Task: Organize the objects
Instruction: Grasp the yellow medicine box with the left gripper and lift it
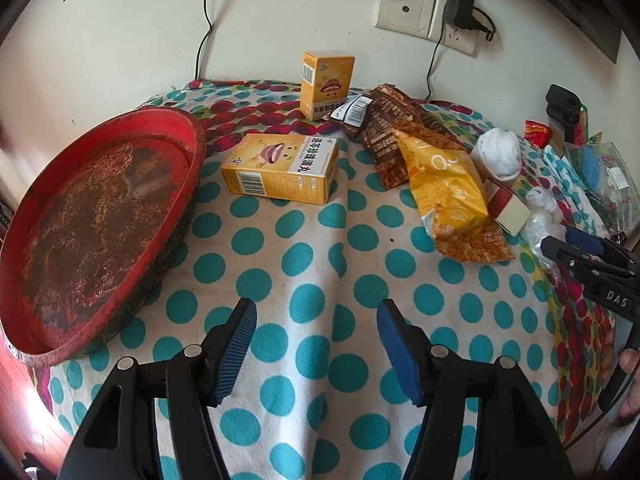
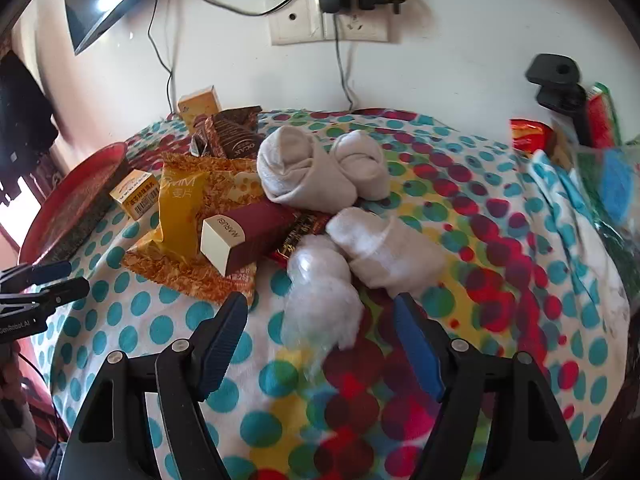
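White crinkly plastic-wrapped bundle [image 2: 320,292] sits between wide-apart right tongs [image 2: 320,340], untouched; left tongs [image 1: 316,344] wide too, over dotted fleece cloth [image 1: 320,264]

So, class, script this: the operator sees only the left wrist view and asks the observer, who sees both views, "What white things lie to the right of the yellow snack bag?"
Observer: Three rolled white socks. Two sit side by side at the back, and one lies nearer.
Operator: And the box with the cream end?
Observer: It is a maroon box, and its cream end is printed MARUBI.
Operator: Is the right gripper holding anything?
Observer: No. The right gripper has its fingers open. A crumpled clear plastic bag lies between the tips, ungripped.
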`<state>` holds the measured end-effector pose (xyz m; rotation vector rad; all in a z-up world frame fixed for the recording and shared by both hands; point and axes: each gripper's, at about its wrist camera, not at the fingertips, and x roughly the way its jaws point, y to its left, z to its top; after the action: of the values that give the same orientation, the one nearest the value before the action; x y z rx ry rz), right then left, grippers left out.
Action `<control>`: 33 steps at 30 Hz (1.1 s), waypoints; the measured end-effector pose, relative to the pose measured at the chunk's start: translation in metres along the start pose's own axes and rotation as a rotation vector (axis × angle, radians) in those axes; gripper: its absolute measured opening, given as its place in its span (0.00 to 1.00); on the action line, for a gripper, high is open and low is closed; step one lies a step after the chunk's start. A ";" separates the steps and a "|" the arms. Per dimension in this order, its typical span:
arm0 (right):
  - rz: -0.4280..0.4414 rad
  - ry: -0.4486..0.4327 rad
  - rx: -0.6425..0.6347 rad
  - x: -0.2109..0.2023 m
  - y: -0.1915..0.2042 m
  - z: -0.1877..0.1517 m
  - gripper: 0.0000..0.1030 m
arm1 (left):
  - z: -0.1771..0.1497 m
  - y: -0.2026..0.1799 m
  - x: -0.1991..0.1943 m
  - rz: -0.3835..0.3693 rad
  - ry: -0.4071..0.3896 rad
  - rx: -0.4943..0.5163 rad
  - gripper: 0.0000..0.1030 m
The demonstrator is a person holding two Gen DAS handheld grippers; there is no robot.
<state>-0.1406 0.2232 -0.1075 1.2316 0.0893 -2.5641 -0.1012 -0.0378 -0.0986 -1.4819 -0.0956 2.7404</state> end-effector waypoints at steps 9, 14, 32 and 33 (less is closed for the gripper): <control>-0.013 -0.033 -0.027 0.015 0.002 0.004 0.48 | 0.015 0.008 0.007 -0.007 0.038 -0.061 0.63; 0.032 -0.041 -0.007 0.019 -0.003 0.001 0.33 | 0.036 0.010 0.006 0.005 0.035 -0.121 0.63; 0.107 -0.033 0.008 0.021 -0.005 0.001 0.52 | 0.122 0.031 0.045 0.168 0.116 -0.628 0.63; 0.113 -0.032 0.010 0.021 -0.005 0.001 0.53 | 0.124 0.033 0.049 0.180 0.117 -0.657 0.63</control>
<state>-0.1549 0.2232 -0.1236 1.1638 0.0005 -2.4891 -0.2315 -0.0735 -0.0735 -1.8492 -0.9880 2.9017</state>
